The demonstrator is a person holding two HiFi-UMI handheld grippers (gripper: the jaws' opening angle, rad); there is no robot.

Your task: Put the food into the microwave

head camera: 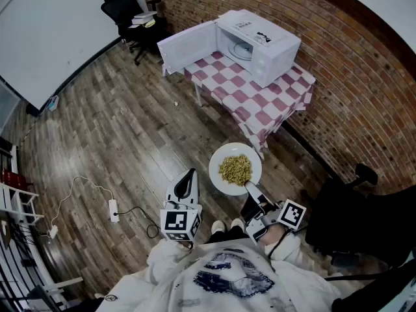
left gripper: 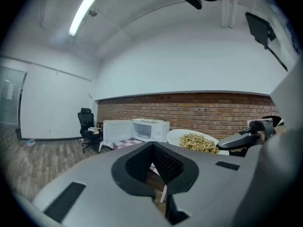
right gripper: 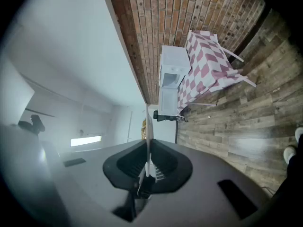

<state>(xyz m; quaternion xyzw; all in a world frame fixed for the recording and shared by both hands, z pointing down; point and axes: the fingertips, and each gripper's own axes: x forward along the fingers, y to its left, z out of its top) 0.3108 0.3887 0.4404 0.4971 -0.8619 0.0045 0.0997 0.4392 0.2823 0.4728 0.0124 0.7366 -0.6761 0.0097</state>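
Pinching plate point(head camera: 218, 179) rim (right claw point(head camera: 249, 187))

View from above. A white microwave oven point(head camera: 263, 41), its door point(head camera: 188, 47) swung wide to the left, stands on a small table draped in a pink-and-white checked cloth point(head camera: 260, 106) against a red brick wall point(head camera: 354, 77). Nearer, over the wood-plank floor point(head camera: 117, 129), a round white plate point(head camera: 218, 174) bearing a heap of yellowish cooked food point(head camera: 235, 169) is held level by its near rim in the right gripper point(head camera: 249, 186). The left gripper point(head camera: 189, 172) hangs beside it, apart from the plate. A black office chair point(head camera: 123, 8) stands far left; a white power strip point(head camera: 113, 210) lies on the floor.
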